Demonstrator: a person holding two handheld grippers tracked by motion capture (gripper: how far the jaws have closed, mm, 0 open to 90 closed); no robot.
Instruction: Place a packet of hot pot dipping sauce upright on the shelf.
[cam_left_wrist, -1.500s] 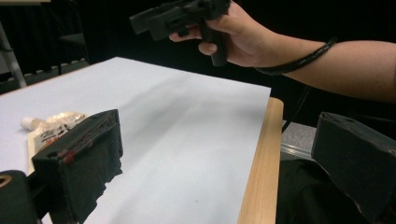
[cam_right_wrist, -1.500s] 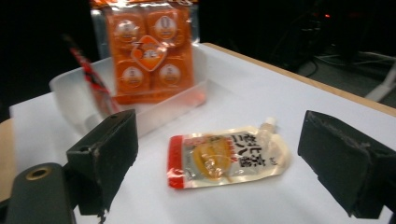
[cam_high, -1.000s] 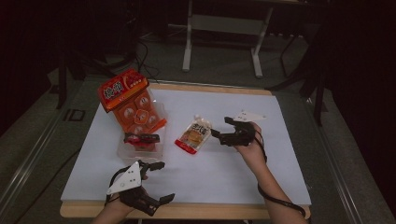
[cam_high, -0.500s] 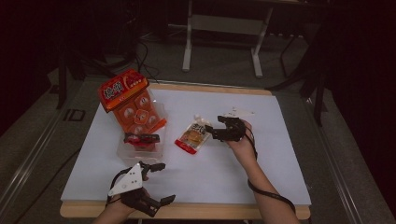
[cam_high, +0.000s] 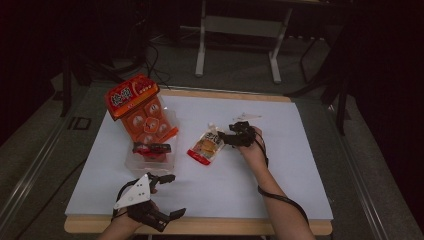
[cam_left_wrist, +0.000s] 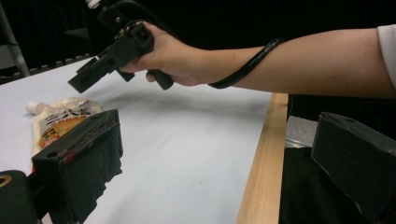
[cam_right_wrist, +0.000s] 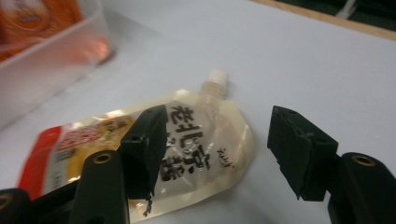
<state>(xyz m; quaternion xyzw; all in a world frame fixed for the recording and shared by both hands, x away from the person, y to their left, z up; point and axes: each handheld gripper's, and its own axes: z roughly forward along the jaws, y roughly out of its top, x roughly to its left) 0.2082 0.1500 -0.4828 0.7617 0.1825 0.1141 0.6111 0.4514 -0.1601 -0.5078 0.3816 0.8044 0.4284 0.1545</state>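
A flat cream and red spouted pouch (cam_right_wrist: 140, 149) with black Chinese characters and a white screw cap lies on the white table sheet (cam_high: 280, 165) at the centre of the high view. In the right gripper view, the right gripper (cam_right_wrist: 217, 149) hangs over its cap end, jaws spread, one before the printing, the other off its edge. The high view adds an orange snack pack (cam_high: 140, 112) leaning in a clear plastic tub (cam_high: 150, 159). The left gripper (cam_high: 162, 196), lower left, is spread wide and empty.
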